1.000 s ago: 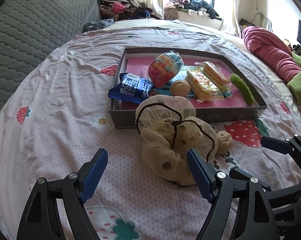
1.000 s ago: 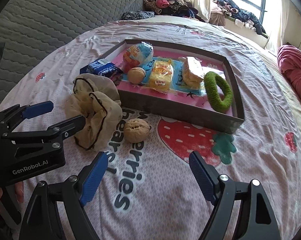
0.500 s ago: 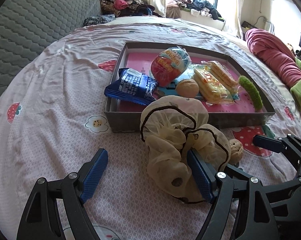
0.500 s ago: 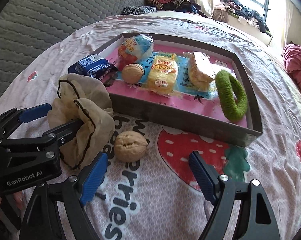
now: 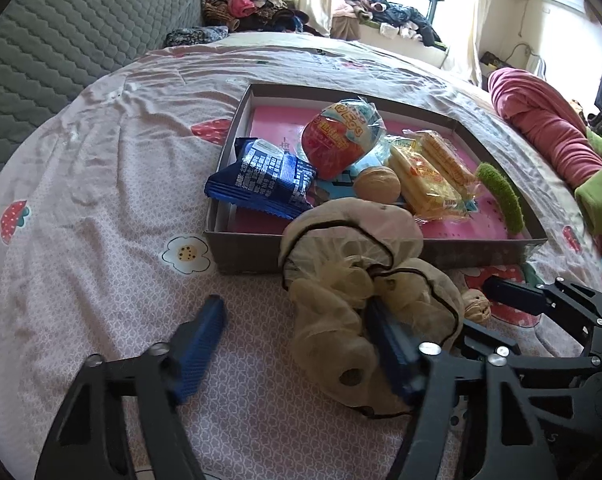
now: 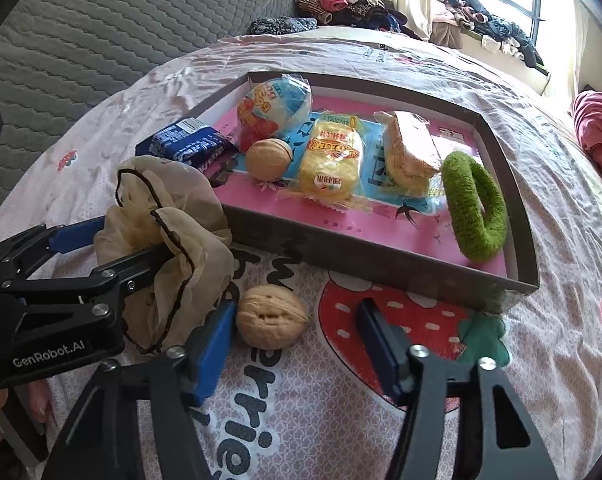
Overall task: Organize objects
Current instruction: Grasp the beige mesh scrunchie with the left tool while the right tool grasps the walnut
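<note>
Now we close both grippers squarely: left gripper (image 5: 297, 344) jaws narrowing around the scrunchie (image 5: 357, 280), right gripper (image 6: 297, 344) jaws narrowing around the walnut (image 6: 271, 316), both beside the tray (image 6: 381, 260), neither clamped yet.

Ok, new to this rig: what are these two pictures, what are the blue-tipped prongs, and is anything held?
A person holds a two-finger gripper in each hand; a camera on each looks along its blue-padded fingers. One picture is from the left gripper, the other from the right gripper. On the bedsheet stands a grey tray with snack packets, a walnut and a green ring. Beside it lie a beige gauze bundle and a loose walnut. Both jaws have just been closing, the left about part of the bundle, the right about the loose walnut; neither grips yet.
</note>
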Demonstrator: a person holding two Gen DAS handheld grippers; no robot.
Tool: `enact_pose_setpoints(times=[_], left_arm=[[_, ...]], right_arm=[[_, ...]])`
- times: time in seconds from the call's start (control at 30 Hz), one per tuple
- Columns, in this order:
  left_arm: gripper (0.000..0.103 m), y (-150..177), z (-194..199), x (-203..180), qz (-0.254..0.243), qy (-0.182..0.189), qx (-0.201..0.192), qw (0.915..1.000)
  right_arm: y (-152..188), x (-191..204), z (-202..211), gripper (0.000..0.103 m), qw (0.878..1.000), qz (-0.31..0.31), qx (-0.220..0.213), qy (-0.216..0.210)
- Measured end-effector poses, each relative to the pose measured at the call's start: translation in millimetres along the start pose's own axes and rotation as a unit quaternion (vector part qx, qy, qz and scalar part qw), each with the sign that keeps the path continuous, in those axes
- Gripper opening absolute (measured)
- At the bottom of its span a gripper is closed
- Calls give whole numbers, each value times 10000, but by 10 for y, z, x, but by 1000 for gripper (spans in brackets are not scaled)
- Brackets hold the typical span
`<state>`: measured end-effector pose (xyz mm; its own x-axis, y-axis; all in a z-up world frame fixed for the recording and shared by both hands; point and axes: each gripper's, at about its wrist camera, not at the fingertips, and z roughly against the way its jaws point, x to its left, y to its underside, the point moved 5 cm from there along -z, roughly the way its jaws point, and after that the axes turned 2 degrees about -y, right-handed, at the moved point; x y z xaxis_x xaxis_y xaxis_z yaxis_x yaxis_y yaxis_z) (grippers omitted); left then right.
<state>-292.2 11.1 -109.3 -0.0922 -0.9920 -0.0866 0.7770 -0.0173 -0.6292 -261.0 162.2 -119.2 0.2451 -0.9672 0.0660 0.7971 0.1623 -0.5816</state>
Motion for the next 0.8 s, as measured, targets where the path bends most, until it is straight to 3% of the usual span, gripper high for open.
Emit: enact_pose_setpoints(times=[0.17, 0.23, 0.47, 0.8], left_arm=[[60, 19, 9, -40, -60, 129, 32, 9999], [46, 24, 16, -51, -67, 174, 33, 9998], [17, 68, 31, -98, -83, 363, 88, 9993], [11, 97, 76, -144, -131, 406, 40, 9991]], right_arm=[[-4, 33, 1, 39, 9999, 44, -15, -120], [0, 46, 4, 35, 9999, 40, -27, -152], [6, 32, 27, 35, 9998, -29, -63, -212], [54, 61, 130, 35, 9994, -87, -133, -303]])
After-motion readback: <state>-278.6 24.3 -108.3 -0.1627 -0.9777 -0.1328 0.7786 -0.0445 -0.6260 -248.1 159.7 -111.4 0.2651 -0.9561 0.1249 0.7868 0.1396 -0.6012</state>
